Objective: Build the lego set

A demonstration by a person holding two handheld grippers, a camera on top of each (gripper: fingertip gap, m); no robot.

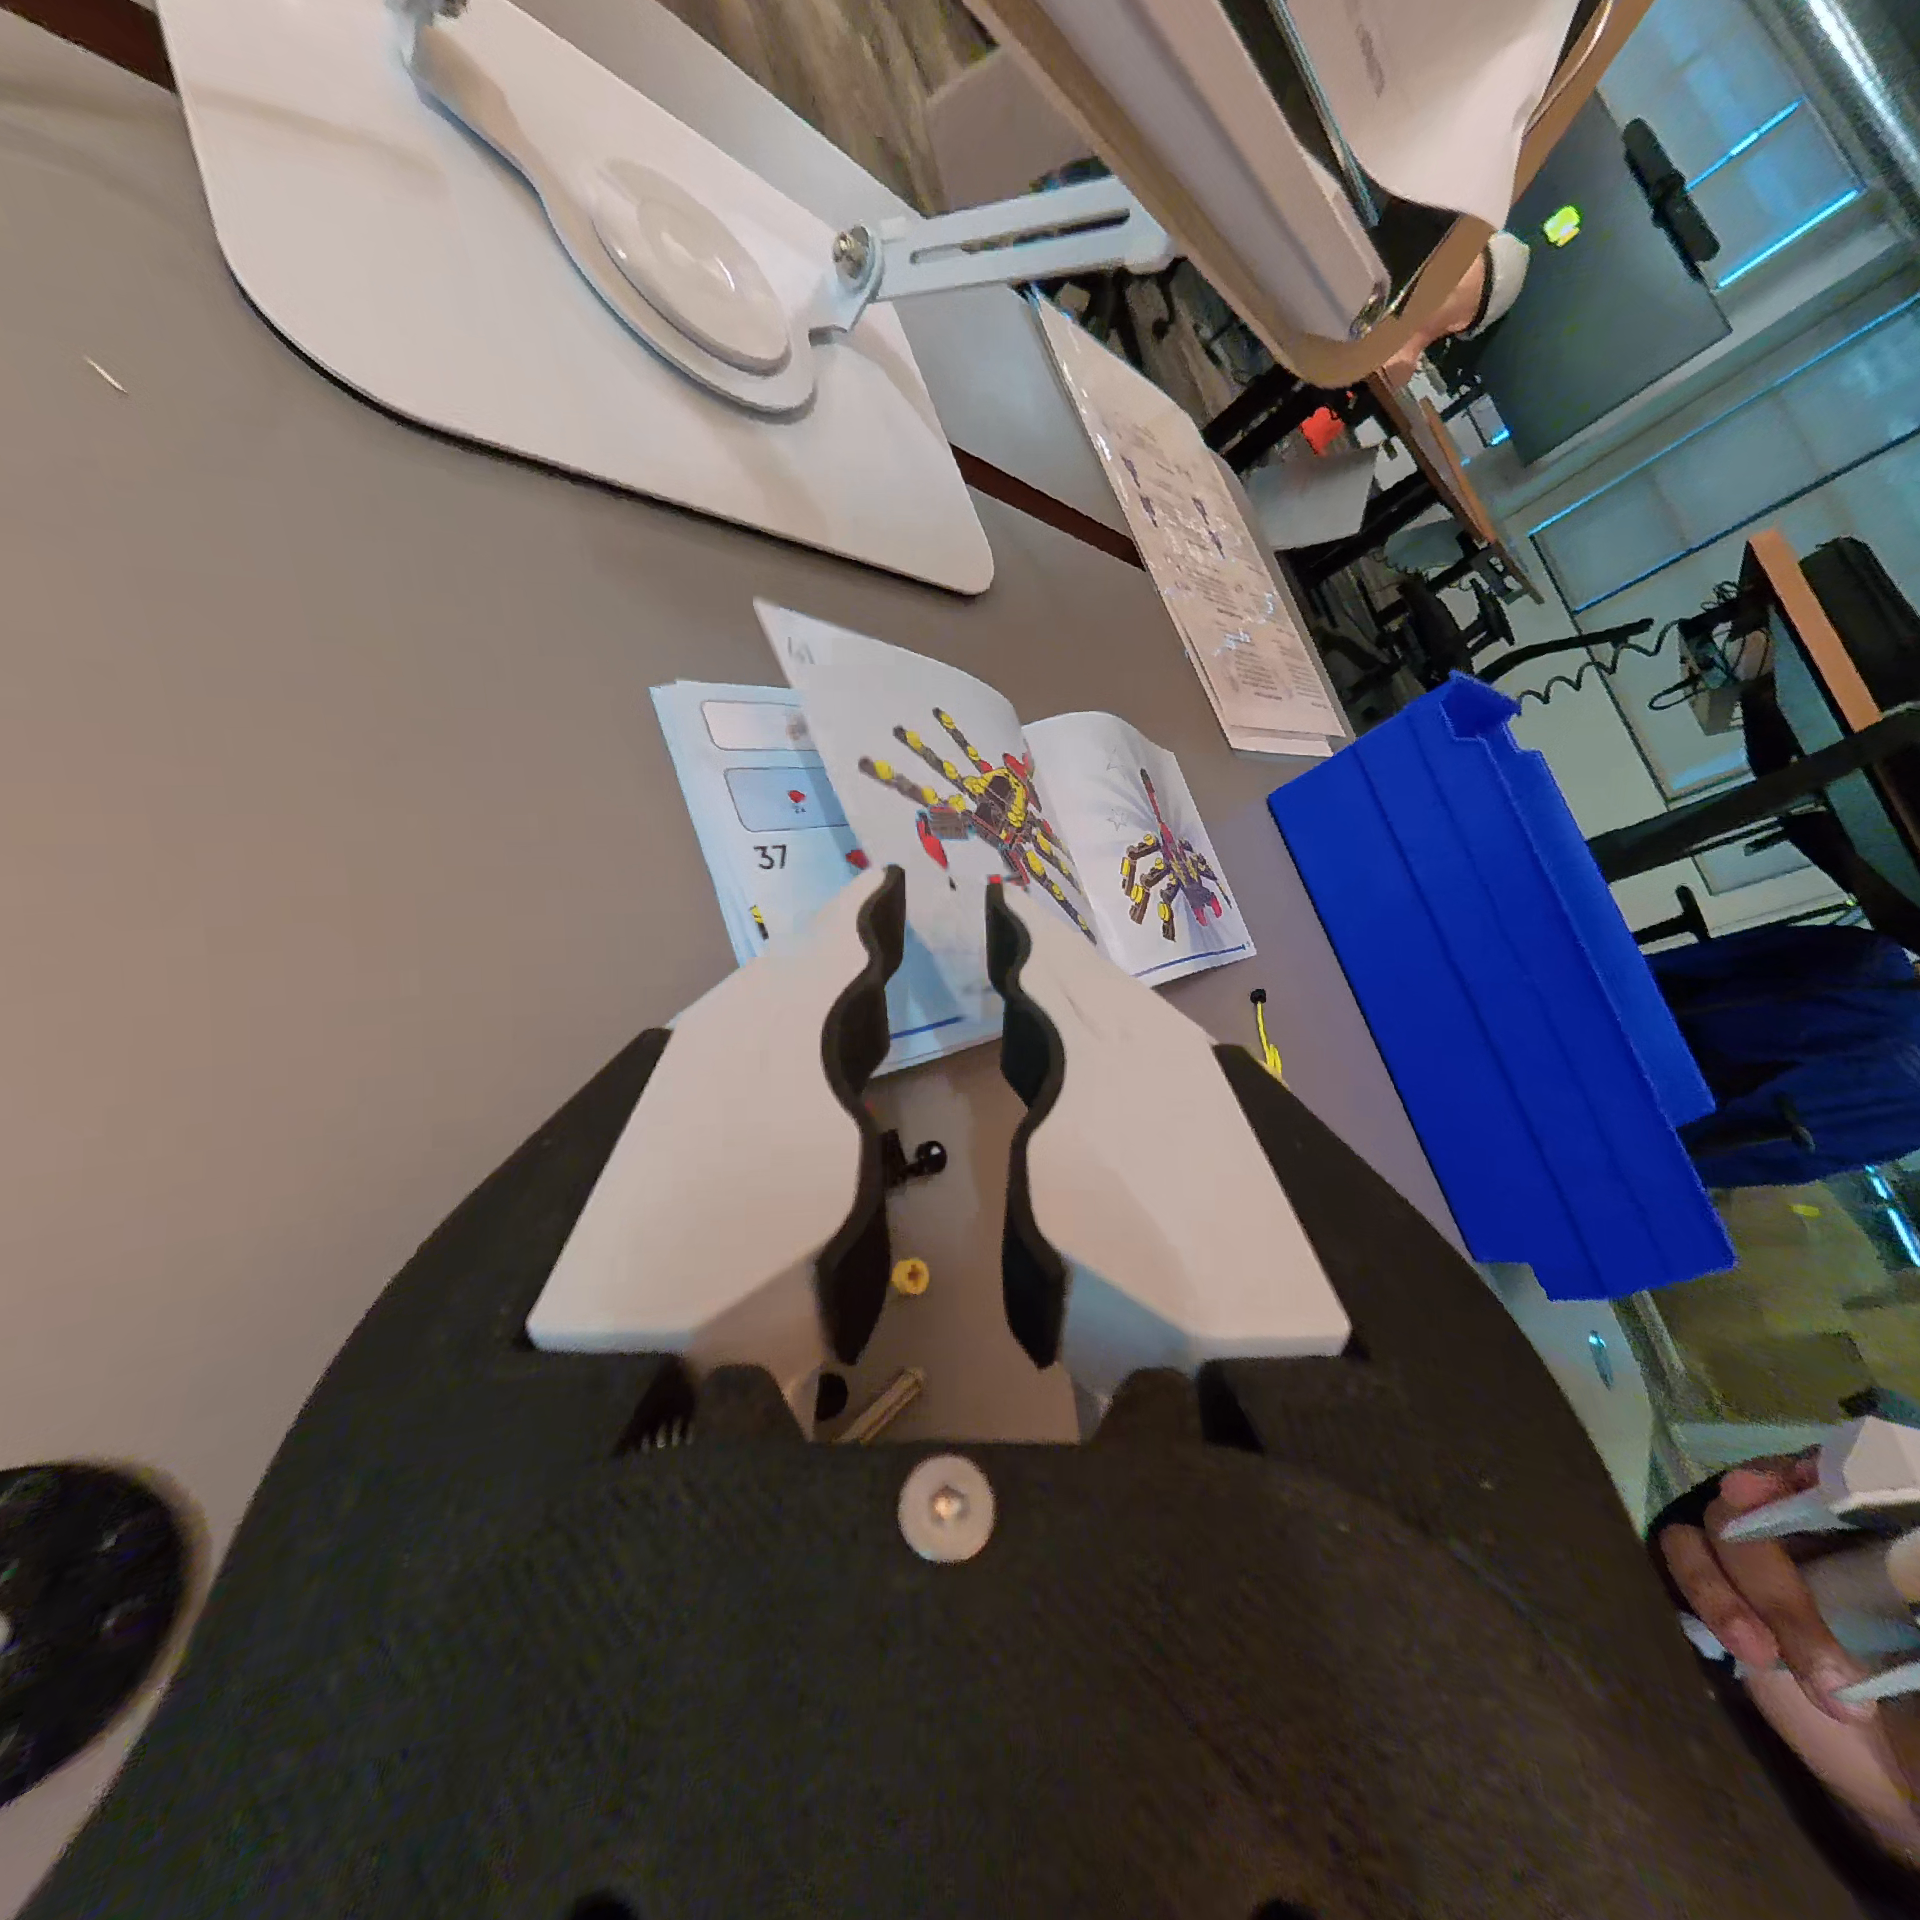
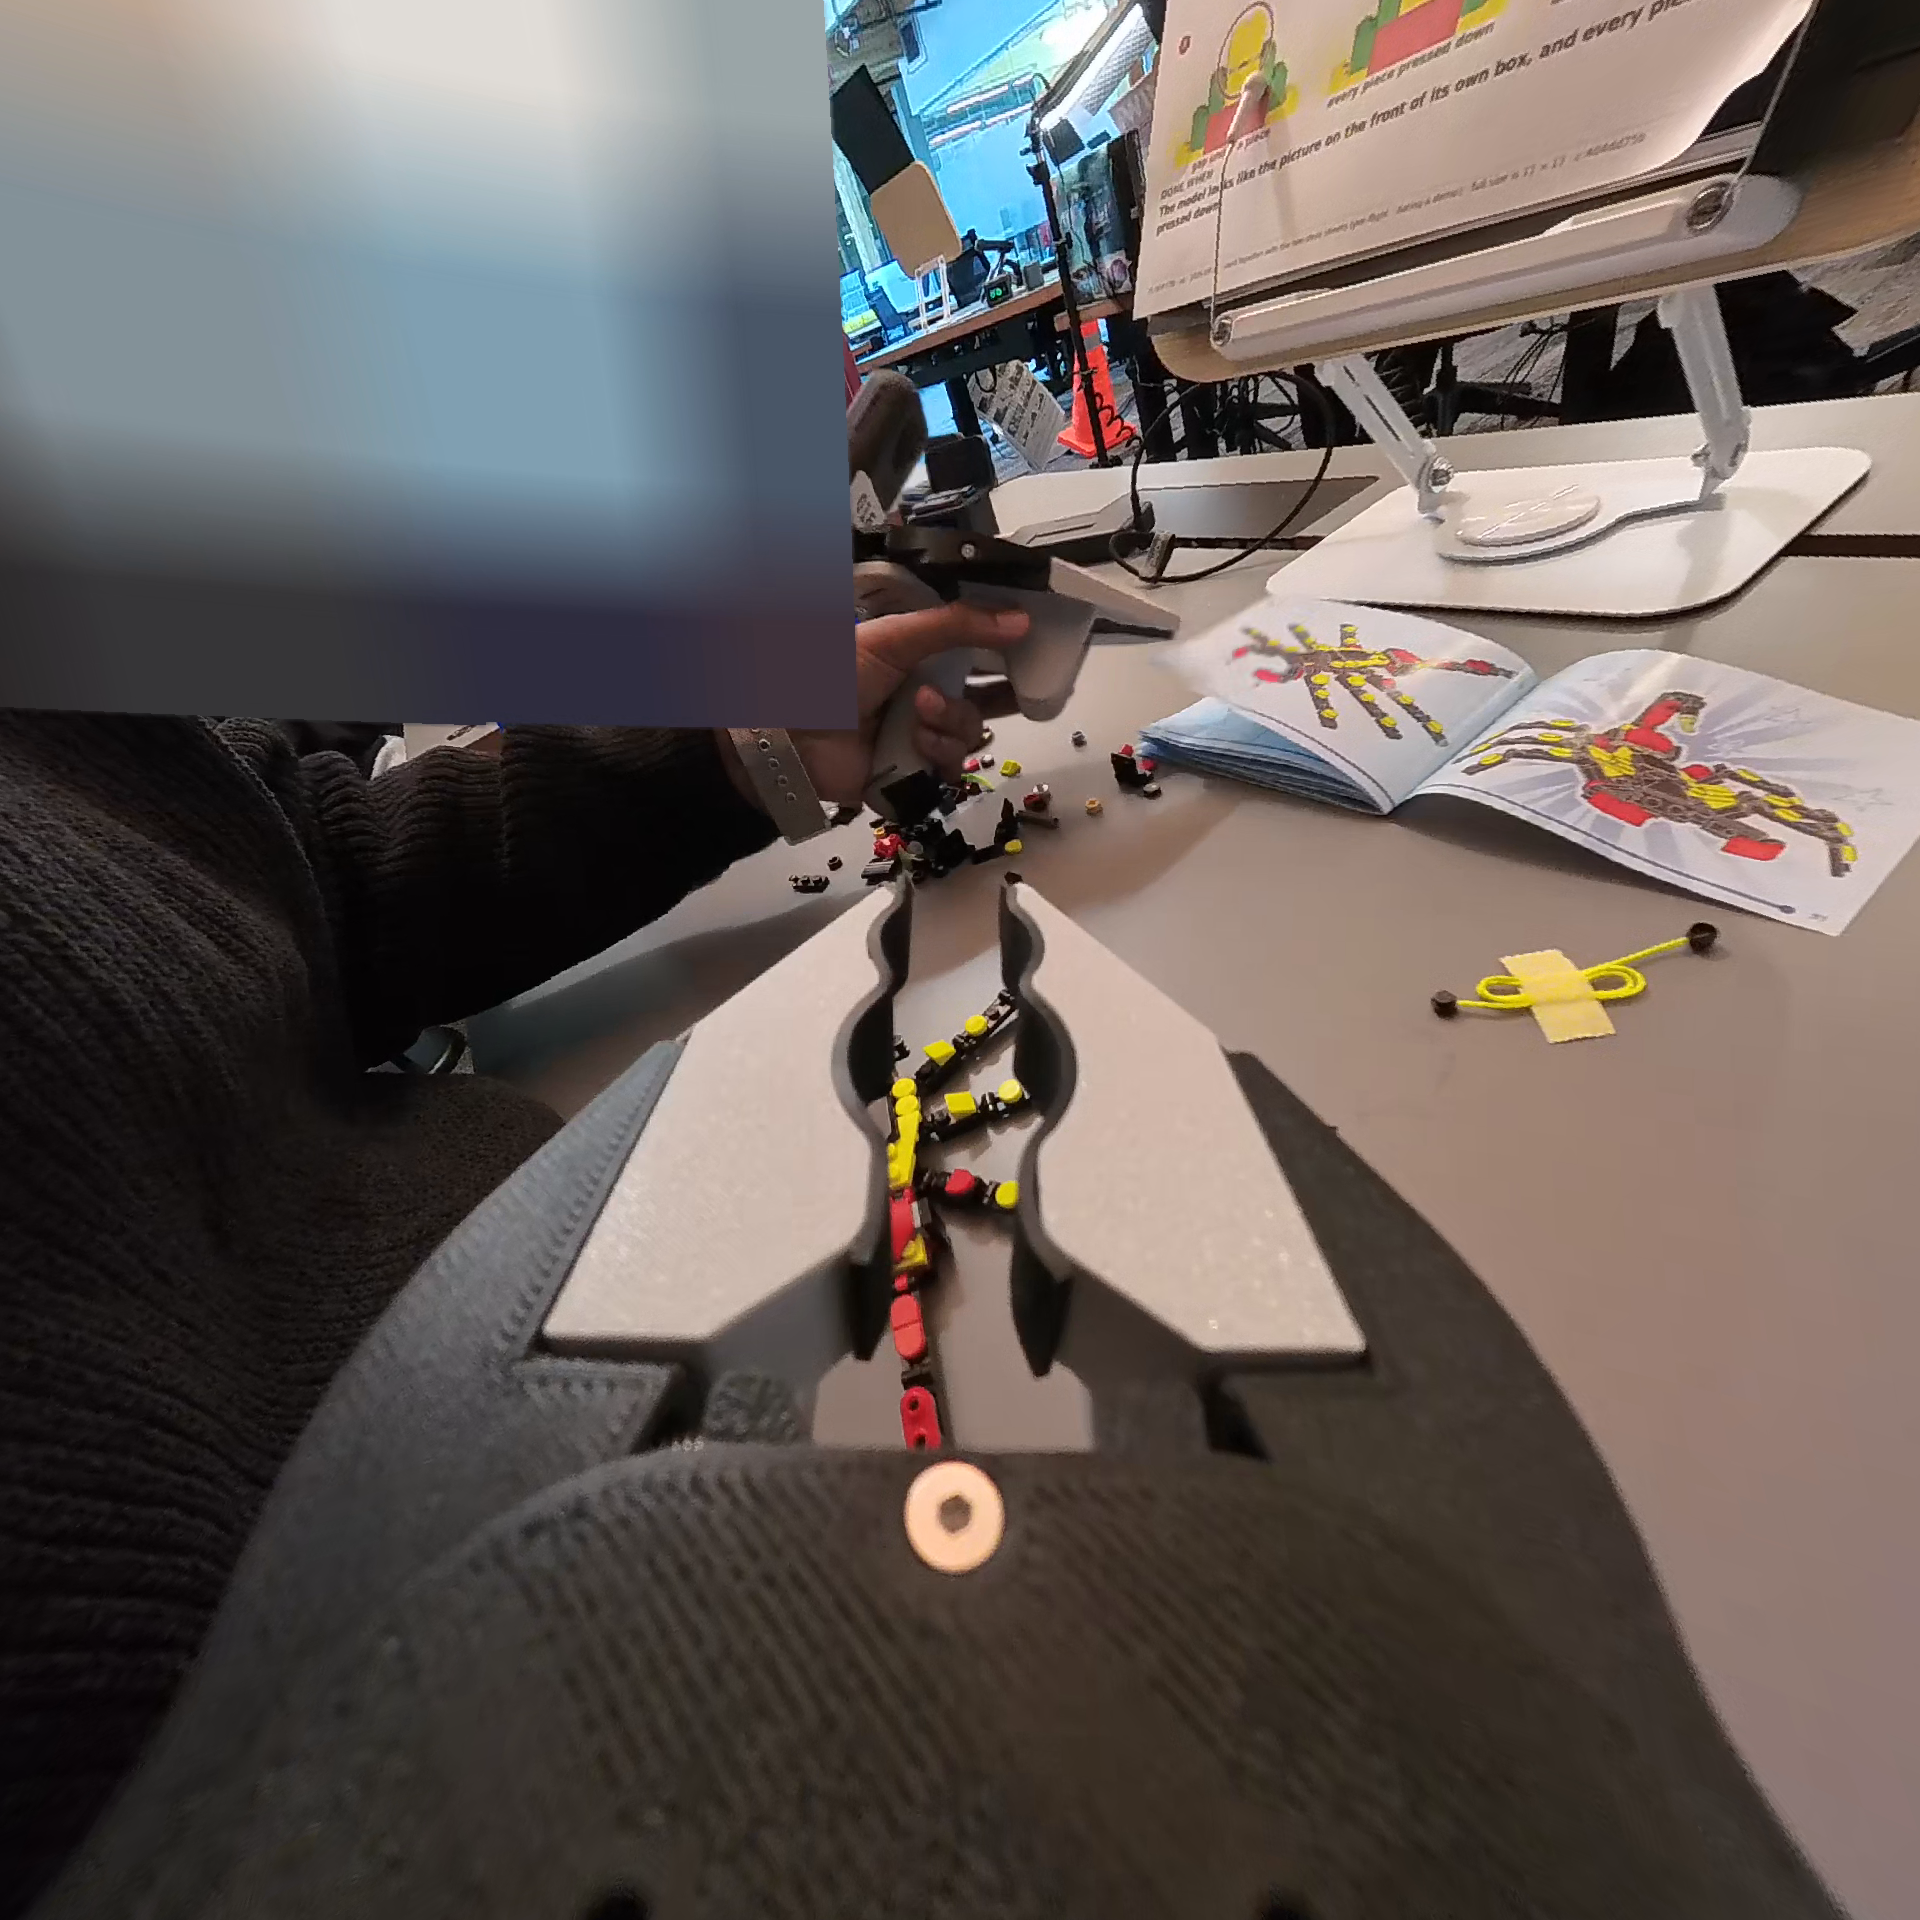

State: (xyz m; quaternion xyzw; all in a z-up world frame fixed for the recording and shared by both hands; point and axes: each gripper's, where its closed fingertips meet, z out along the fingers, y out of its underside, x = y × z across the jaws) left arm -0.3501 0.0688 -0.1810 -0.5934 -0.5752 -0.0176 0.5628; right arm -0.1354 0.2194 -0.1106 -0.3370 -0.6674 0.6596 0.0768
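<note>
My right gripper (image 2: 954, 896) is open and empty, hovering over the partly built black, yellow and red lego model (image 2: 925, 1153), which lies on the grey table between and below its fingers. A pile of loose lego pieces (image 2: 940, 821) lies just beyond. My left gripper (image 1: 943, 885) is open and empty above small loose pieces: a black one (image 1: 920, 1158) and a yellow round one (image 1: 910, 1276). It also shows in the right wrist view (image 2: 1132, 621), held by a hand above the pile. The open instruction booklet (image 1: 935, 821) (image 2: 1507, 748) lies ahead of both.
A blue bin (image 1: 1507, 997) stands at the table's right edge. A white stand base (image 1: 582, 343) (image 2: 1579, 530) holds a board with a printed sheet (image 2: 1434, 135). A yellow string with black ends, taped, (image 2: 1558, 987) lies right of the model. A dark-sleeved arm (image 2: 364, 883) crosses the left.
</note>
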